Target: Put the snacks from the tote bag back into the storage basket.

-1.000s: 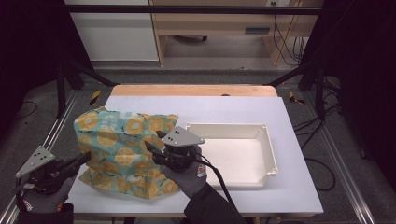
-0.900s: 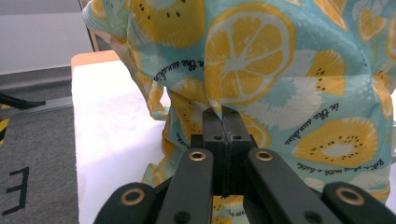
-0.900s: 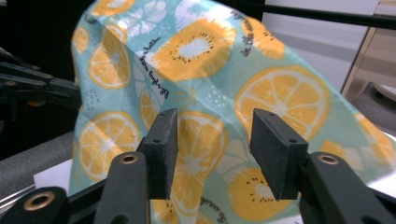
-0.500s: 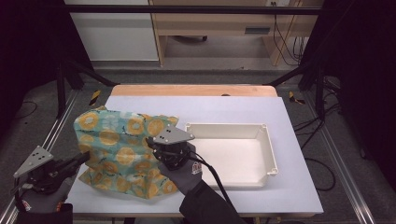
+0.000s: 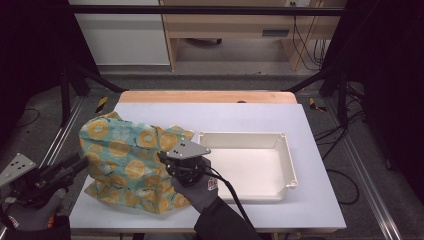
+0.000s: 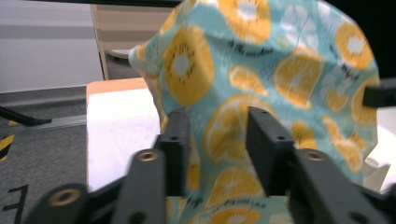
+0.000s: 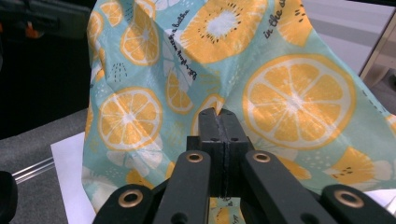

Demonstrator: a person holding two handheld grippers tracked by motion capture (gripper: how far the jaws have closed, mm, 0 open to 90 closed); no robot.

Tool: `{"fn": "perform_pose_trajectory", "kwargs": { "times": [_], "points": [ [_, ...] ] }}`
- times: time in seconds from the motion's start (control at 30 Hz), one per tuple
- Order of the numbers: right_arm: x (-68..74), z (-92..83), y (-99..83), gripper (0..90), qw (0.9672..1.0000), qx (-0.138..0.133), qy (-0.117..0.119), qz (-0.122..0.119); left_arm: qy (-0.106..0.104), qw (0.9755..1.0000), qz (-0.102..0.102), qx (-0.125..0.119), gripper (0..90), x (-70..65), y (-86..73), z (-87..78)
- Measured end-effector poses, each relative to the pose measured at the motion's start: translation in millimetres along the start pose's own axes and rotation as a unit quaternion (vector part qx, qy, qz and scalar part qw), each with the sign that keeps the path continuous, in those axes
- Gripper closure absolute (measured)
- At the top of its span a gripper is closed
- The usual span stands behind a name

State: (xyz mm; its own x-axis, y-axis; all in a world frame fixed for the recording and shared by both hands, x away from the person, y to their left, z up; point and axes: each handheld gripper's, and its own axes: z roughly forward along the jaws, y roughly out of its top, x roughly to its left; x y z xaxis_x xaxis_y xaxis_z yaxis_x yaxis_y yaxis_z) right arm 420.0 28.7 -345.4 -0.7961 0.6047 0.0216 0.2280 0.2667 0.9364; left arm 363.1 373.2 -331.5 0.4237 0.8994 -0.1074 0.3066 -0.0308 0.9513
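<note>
**Cloth pinched on its right edge, left jaws half open at its left**

The cloth (image 5: 127, 162), printed with orange slices, stands bunched up at the left of the high view, on the bench (image 5: 320, 200) just left of the white tray (image 5: 287, 155). The right gripper (image 5: 167, 160) sits at the cloth's right edge, in the lower middle of the frame; its jaws are pressed together in the right gripper view with a fold of fabric seemingly caught at their tips. The left gripper (image 5: 82, 161) points in from the lower left, its jaws having just opened to about half width, and in the left gripper view the fabric hangs between and beyond them, unclamped. The left edge is the one the next grasp would need, and the left gripper lies nearest it.
</note>
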Motion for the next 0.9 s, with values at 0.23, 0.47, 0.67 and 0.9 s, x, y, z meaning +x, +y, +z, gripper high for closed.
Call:
{"fn": "perform_pose_trajectory", "kwargs": {
  "times": [0.23,0.47,0.67,0.9],
  "points": [
    [3.3,2.2,-0.1,90.0,1.0,0.002,0.004,-0.005,0.01,0.9998,0.005,0.018,57.0,2.5,9.5,19.9],
    [3.5,2.0,0.4,90.0,1.0,-0.002,0.005,-0.005,0.015,0.9996,0.009,0.022,88.2,4.0,5.9,17.6],
    [5.8,-2.2,4.3,90.0,0.9998,-0.016,0.007,-0.008,0.017,0.9995,0.019,0.018,90.0,-1.0,4.7,11.5],
    [13.8,-13.0,1.7,90.0,0.9992,-0.029,0.025,-0.015,0.007,0.9996,0.023,0.014,90.0,-6.0,-8.5,-2.1]
  ]
}}
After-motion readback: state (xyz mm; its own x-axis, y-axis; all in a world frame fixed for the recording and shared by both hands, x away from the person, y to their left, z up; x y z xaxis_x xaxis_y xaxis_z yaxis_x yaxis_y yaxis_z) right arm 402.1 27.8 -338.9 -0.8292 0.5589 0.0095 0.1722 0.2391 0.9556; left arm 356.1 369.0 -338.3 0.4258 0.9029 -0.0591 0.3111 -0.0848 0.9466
